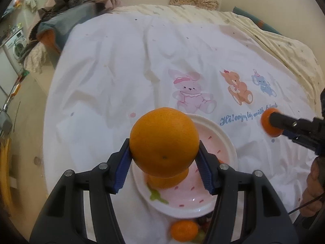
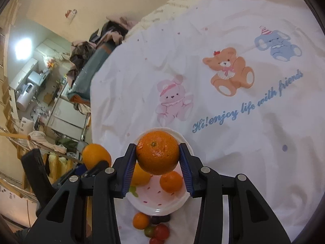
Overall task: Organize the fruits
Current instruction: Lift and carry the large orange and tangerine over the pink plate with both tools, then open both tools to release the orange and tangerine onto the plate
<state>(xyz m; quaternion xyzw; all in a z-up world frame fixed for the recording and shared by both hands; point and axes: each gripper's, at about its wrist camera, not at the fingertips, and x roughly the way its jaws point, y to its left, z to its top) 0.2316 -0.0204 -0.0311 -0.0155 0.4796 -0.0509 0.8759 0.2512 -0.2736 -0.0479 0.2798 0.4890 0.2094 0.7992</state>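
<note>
Each gripper is clamping an orange, left gripper (image 1: 164,162) a big orange (image 1: 164,141), right gripper (image 2: 158,169) a mandarin (image 2: 157,152), both hovering over the plate (image 2: 178,201), probably to unload there.

Two close wrist views angled down over one shared plate (image 1: 223,134) (image 2: 182,201) and bedsheet (image 1: 121,71) (image 2: 243,152).

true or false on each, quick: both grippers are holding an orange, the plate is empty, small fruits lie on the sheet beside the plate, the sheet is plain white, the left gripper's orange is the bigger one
1. Both grippers hold an orange. True: the left gripper clamps a large orange; the right gripper clamps a smaller orange.
2. The plate is empty. False: oranges already lie in it.
3. Small fruits lie on the sheet beside the plate. True.
4. The sheet is plain white. False: it carries cartoon animals and blue lettering.
5. The left gripper's orange is bigger. True.
</note>
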